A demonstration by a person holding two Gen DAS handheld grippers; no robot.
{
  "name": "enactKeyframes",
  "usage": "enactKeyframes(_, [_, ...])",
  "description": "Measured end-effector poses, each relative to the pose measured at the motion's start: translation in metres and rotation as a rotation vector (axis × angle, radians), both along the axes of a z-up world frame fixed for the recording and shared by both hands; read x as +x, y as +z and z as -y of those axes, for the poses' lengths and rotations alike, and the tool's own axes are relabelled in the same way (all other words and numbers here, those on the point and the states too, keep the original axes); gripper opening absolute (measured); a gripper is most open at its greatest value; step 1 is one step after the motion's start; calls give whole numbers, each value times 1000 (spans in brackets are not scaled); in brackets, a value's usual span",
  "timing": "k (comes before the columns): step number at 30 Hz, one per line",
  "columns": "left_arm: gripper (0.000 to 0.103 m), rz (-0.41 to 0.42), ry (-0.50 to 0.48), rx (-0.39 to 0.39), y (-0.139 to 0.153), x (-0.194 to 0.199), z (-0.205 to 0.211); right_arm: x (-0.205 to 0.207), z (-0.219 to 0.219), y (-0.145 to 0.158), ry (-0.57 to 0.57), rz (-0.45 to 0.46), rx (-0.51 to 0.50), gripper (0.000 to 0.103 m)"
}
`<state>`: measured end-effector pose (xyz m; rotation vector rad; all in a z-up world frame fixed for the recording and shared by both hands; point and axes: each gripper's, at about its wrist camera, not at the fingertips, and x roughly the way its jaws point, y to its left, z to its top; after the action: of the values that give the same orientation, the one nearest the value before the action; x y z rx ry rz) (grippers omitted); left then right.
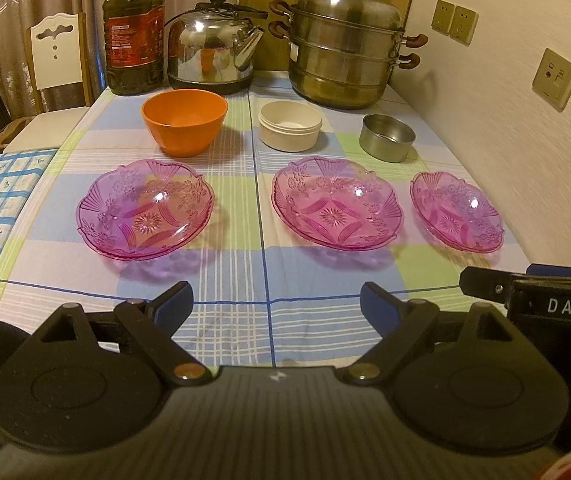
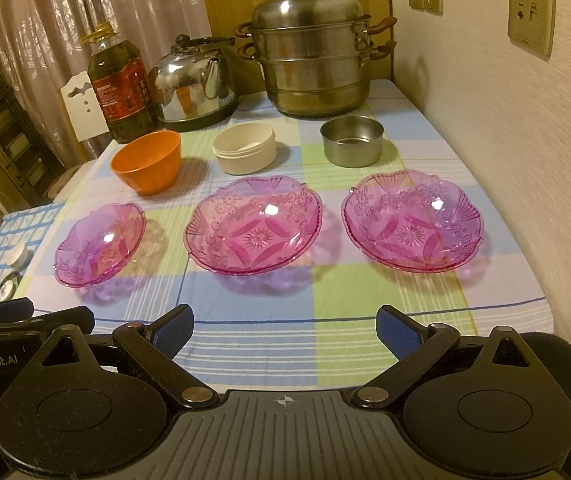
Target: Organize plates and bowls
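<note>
Both my claws, left gripper [image 1: 276,300] and right gripper [image 2: 285,326], gape wide and empty over the checked tablecloth [image 1: 237,276], with three pink patterned glass plates [image 1: 146,210] from ten to two o'clock, and beyond them an orange plastic bowl [image 1: 183,120], cream round bowl [image 1: 290,125] and small steel bowl [image 1: 387,137].

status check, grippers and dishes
Left gripper and right gripper open, empty. Three pink plates and three bowls unstacked on table. Nothing in the way.
</note>
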<state>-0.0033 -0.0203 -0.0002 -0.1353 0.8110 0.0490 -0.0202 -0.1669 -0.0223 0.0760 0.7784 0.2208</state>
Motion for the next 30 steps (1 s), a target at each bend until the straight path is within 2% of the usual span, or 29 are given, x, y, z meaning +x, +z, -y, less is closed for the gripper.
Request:
enactKeyframes(22, [89,2,-2,-16,2,0,0,0,2,0,-9,6,17,98])
enactKeyframes(30, [89,17,36,-35,10,1,-15,1,-7,4,4,34,34,98])
